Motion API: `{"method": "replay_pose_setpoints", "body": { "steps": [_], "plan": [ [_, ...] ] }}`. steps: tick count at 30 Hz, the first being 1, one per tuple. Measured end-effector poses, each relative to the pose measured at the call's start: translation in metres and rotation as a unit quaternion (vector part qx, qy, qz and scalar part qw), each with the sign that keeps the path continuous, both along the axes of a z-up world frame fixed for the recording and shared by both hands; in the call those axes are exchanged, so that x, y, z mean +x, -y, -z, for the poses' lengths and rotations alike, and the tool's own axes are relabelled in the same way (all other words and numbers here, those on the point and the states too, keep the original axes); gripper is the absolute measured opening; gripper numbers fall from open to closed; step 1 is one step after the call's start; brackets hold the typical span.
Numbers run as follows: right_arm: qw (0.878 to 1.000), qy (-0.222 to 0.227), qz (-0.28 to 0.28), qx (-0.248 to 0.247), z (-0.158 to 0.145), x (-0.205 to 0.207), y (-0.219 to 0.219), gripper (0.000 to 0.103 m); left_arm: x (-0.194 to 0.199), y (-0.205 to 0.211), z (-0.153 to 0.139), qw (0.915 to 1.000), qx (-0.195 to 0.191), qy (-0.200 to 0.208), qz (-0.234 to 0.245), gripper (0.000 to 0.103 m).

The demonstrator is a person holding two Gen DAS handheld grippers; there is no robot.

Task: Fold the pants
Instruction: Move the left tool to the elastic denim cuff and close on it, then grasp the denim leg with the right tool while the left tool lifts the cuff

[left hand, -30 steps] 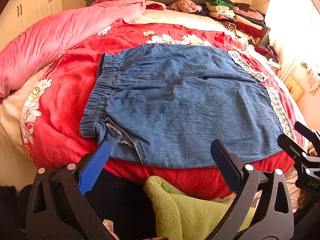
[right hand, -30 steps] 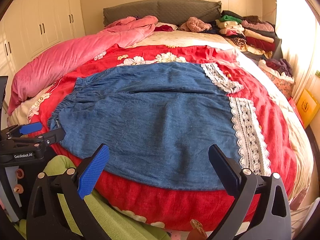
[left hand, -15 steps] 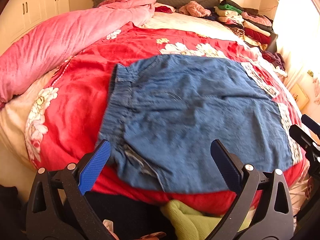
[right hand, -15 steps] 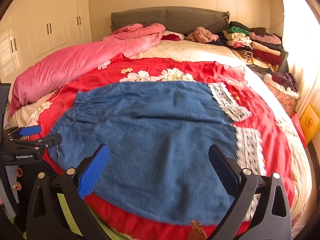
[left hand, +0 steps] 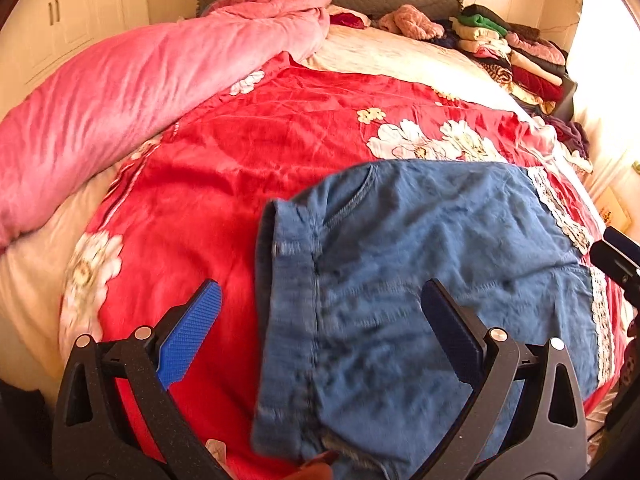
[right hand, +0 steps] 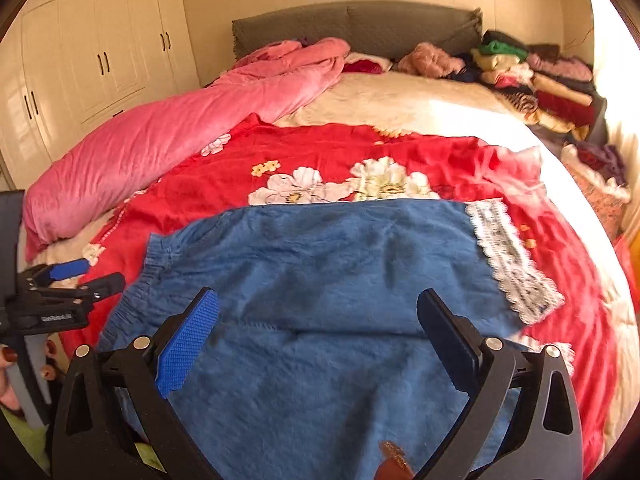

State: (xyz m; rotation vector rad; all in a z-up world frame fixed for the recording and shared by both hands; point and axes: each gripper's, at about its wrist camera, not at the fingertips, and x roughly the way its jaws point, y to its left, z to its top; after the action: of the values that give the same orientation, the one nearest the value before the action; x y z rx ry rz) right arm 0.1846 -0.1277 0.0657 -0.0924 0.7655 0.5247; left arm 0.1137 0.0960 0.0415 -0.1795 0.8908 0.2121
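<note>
The left gripper (left hand: 320,332) had its two fingers spread wide with nothing between them, one pad blue (left hand: 190,336) and one black (left hand: 450,332). It hung over the waistband end of the one pair of denim pants (left hand: 420,280), with the blue pad above the red cover and the black pad above the denim. The right gripper (right hand: 318,340) was likewise wide apart and empty, both fingers over the blue cloth; its own view was blurred near the lower edge.

The pants lay flat on the red flowered blanket (left hand: 248,152), the elastic waistband (left hand: 292,280) toward nine o'clock and the two leg ends toward three o'clock. Two strips of white lace trim (right hand: 512,268) edged those leg ends, one farther up the bed and one nearer. In the right view the left gripper (right hand: 76,280) showed at nine o'clock, held by a hand with painted nails (right hand: 8,364).

Beyond the pants, at ten o'clock, one pink quilt (left hand: 132,88) lay rolled along the bed. At twelve o'clock stood one grey headboard (right hand: 352,24), and at one to two o'clock one heap of folded clothes (right hand: 536,76). White cupboard doors (right hand: 92,60) filled the wall at ten o'clock.
</note>
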Motion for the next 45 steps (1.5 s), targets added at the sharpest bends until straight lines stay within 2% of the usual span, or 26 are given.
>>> {"method": "replay_pose_setpoints", "body": {
  "steps": [6, 12, 19, 21, 27, 36, 38, 40, 42, 45],
  "plan": [
    [0.999, 0.019, -0.019, -0.032, -0.005, 0.035, -0.027, 0.099, 0.031, -0.028, 0.005, 0.9999, 0.003, -0.01, 0.005, 0.094],
    [0.997, 0.016, -0.064, -0.038, -0.002, 0.073, -0.057, 0.099, 0.053, -0.054, 0.014, 0.9996, -0.001, -0.024, 0.014, 0.094],
    [0.987, 0.032, -0.122, -0.094, 0.008, 0.095, -0.104, 0.099, 0.066, -0.075, 0.026, 0.9991, 0.008, -0.036, 0.022, 0.094],
    [0.983, 0.033, -0.146, -0.109, 0.016, 0.101, -0.119, 0.099, 0.068, -0.08, 0.031, 0.9989, 0.012, -0.04, 0.021, 0.094],
    [0.97, 0.022, -0.183, -0.158, 0.051, 0.123, -0.153, 0.099, 0.076, -0.09, 0.05, 0.9981, -0.017, -0.047, 0.036, 0.094],
    [0.961, -0.008, -0.196, -0.194, 0.091, 0.147, -0.171, 0.099, 0.091, -0.075, 0.062, 0.9973, 0.014, -0.049, 0.054, 0.094],
    [0.96, -0.009, -0.2, -0.195, 0.094, 0.149, -0.174, 0.099, 0.093, -0.073, 0.068, 0.997, 0.002, -0.047, 0.062, 0.083],
    [0.959, -0.01, -0.203, -0.199, 0.095, 0.149, -0.176, 0.099, 0.092, -0.071, 0.072, 0.9962, -0.016, -0.041, 0.075, 0.048],
    [0.957, -0.005, -0.21, -0.202, 0.095, 0.147, -0.178, 0.099, 0.091, -0.071, 0.074, 0.996, -0.025, -0.039, 0.077, 0.029],
    [0.953, -0.001, -0.225, -0.205, 0.094, 0.144, -0.179, 0.099, 0.087, -0.069, 0.065, 0.9963, -0.021, -0.025, 0.079, 0.026]
  ]
}}
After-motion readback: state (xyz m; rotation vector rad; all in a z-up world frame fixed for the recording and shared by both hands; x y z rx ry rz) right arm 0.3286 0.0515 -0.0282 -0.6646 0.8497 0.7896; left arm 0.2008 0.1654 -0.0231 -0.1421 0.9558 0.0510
